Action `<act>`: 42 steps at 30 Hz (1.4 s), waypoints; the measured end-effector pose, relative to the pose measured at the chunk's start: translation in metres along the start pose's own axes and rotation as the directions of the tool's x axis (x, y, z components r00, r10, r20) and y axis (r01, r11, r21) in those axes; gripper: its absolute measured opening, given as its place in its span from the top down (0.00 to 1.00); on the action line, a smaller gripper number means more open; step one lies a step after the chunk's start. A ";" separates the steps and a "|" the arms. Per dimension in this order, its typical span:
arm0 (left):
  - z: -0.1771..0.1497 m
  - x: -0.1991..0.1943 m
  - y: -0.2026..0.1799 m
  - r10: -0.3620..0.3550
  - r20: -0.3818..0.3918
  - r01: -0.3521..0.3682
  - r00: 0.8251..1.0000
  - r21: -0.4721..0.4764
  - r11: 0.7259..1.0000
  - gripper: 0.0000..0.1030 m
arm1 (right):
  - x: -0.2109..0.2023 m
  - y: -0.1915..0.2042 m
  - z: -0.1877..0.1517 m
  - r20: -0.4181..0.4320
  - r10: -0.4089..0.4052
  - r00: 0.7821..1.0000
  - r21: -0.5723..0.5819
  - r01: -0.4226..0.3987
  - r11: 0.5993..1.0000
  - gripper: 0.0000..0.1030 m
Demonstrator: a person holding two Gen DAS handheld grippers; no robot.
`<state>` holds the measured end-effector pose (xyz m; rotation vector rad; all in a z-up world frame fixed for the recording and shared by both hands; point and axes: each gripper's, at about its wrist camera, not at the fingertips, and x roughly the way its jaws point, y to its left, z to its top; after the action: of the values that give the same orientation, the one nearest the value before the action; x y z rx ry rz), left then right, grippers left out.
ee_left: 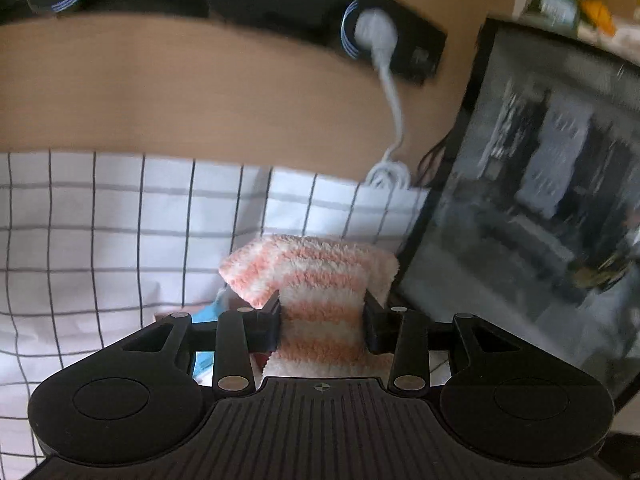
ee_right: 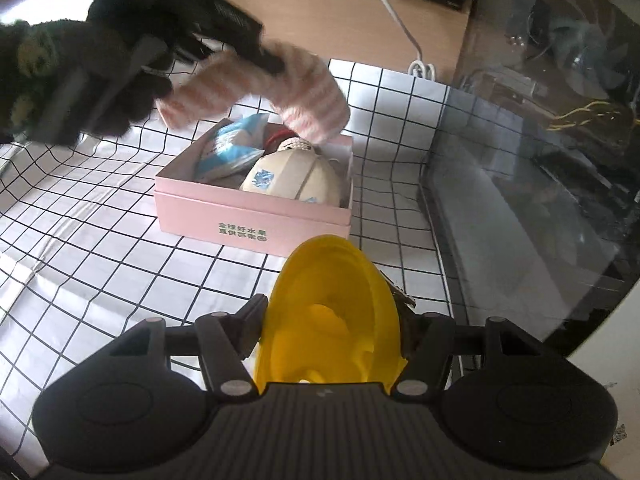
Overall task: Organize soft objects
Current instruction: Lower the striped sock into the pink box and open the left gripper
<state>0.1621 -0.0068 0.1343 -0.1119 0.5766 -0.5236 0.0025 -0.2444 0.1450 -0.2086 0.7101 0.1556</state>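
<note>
We're over the desk (ee_right: 328, 12), most of it under a white grid-checked cloth (ee_right: 100, 208), with a dark glass-sided case (ee_right: 540, 160) standing along its right edge. Toward the far right of the cloth sits the pink box (ee_right: 248, 216), open-topped and already well stocked: a blue-and-white soft packet (ee_right: 232, 148) in its left half, a cream rounded cushion-like thing with blue patches (ee_right: 296, 180) in its right half, and a small knitted doll's head (ee_right: 294, 145) peeking out behind that. So we judge the job well along, with at least two pieces left to drop in.

Here comes one of them. The left gripper (ee_left: 321, 316), gripped by a dark-gloved hand (ee_right: 80, 80), has its jaws pinched on the pink-and-white striped fluffy sock (ee_left: 316, 276); the pads dent the pile on both sides. In the right wrist view the sock droops in an arch above the far edge of the box, its toe hanging just over the contents, not yet let go.

Nearer us, the right gripper (ee_right: 334, 328) has its fingers clamped either side of a yellow soft shell-shaped toy (ee_right: 332, 312), above the cloth just short of the box's near wall. Something brown shows behind it; we cannot tell what.
</note>
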 end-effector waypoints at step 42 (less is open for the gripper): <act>0.000 0.009 0.018 -0.020 -0.082 0.003 0.996 -0.207 0.978 0.60 | 0.000 -0.011 0.043 0.103 -0.034 0.994 -0.032 0.037 0.999 0.38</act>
<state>0.1765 0.0044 0.1258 -0.2918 0.7119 -0.4802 0.0317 -0.2450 0.1779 -0.2434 0.6013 0.1433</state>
